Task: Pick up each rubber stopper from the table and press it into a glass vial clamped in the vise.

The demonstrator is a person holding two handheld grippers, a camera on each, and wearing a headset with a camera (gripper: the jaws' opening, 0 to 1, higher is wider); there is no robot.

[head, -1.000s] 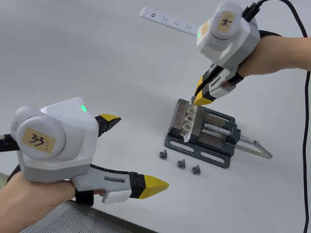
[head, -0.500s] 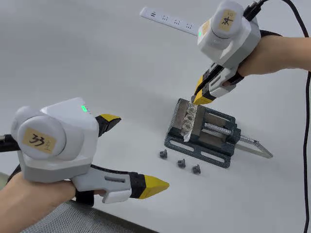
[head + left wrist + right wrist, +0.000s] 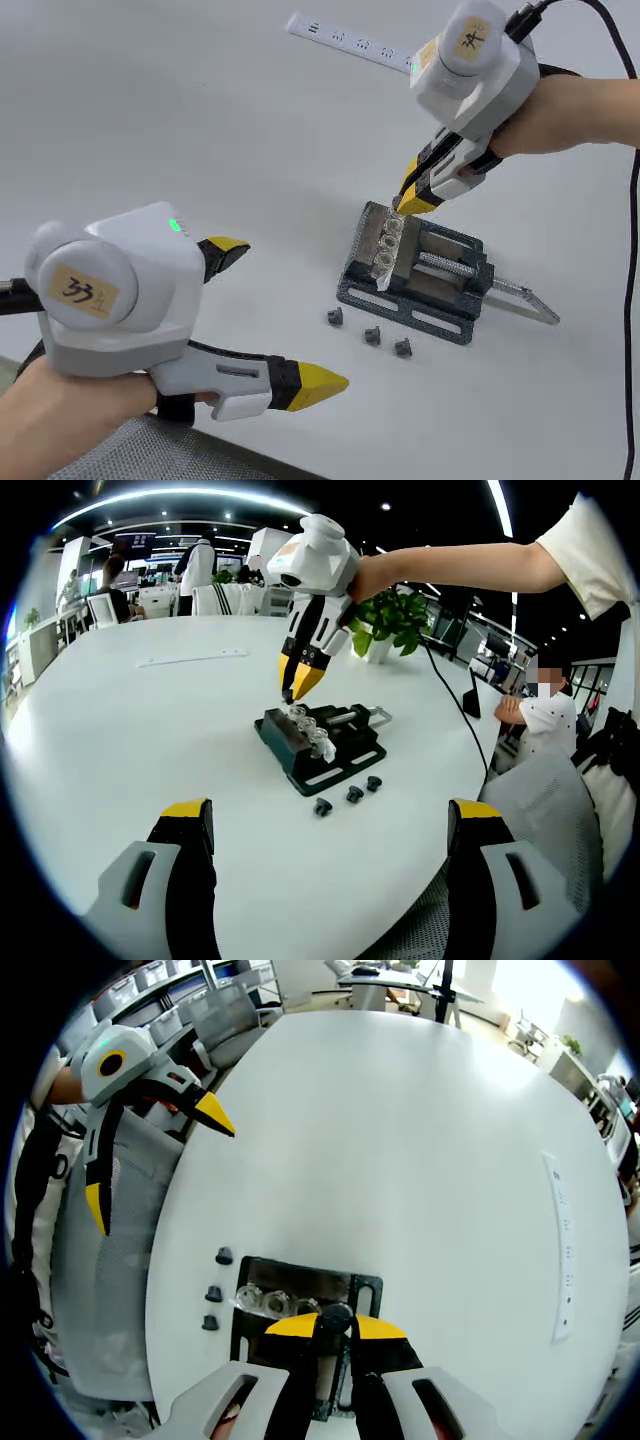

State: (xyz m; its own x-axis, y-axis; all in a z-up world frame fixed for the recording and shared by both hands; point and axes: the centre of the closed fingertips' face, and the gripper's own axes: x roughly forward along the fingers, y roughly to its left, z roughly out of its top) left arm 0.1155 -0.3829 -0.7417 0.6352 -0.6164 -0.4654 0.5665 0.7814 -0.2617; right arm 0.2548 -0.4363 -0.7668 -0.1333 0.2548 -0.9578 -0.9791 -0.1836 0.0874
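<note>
The right gripper (image 3: 405,206) reaches in from the upper right of the head view, its yellow tips pinched together just over the far end of the vise (image 3: 432,319). The right gripper view shows what it is clenched on: a small dark rubber stopper (image 3: 335,1316), nipped between the two tips. The stopper sits at the right end of the row of glass vials (image 3: 272,1302) clamped between the vise jaws. I cannot tell whether it touches a vial mouth. The three vials beside it show as clear, open rings.

The vise stands right of centre on the white tabletop (image 3: 200,120), with its screw handle (image 3: 525,302) sticking out toward the lower right. Just below the vise base in the head view lie three loose stoppers (image 3: 372,336) in a short line. They are near one another but apart, and none touches the vise.

The left gripper (image 3: 292,312) is at the lower left of the head view, held in a hand and well apart from the vise. It is released, its jaws spread wide with nothing between them. In the left gripper view those jaws rise from the bottom edge, and the vise and the loose stoppers lie beyond them near the middle of the frame.

A white power strip (image 3: 345,40) lies along the top of the head view, well away from the vise. A black cable (image 3: 632,250) runs down the right edge.
</note>
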